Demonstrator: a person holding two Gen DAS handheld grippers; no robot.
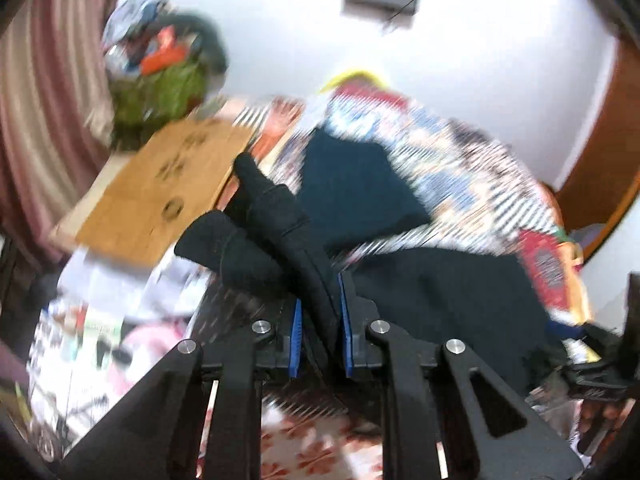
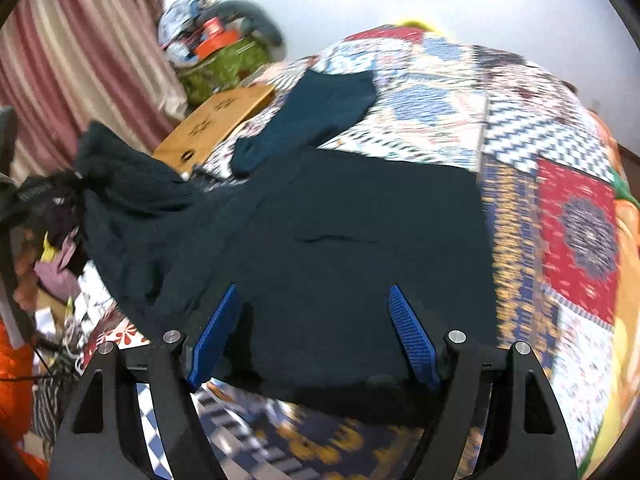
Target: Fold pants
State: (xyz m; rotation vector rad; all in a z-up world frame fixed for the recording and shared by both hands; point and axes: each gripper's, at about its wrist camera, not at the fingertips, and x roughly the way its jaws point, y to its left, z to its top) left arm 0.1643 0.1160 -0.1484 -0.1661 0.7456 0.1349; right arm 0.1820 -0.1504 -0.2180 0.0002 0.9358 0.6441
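Dark navy pants (image 2: 340, 232) lie spread on a patchwork quilt (image 2: 576, 216). In the left wrist view my left gripper (image 1: 322, 320) is shut on a bunched fold of the pants (image 1: 260, 236), which sticks up between its blue pads. The right wrist view shows that same end of the pants raised at the left edge, near the left gripper (image 2: 32, 196). My right gripper (image 2: 312, 324) stands open over the near edge of the pants, pads wide apart. Its black frame shows at the right edge of the left wrist view (image 1: 600, 372).
A second dark teal garment (image 2: 320, 104) lies farther back on the quilt. A wooden board (image 2: 216, 120) sits at the bed's left side, with a green bag of clutter (image 2: 224, 60) and striped curtains (image 2: 80, 60) behind. Papers and clothes litter the floor at the left (image 1: 100, 320).
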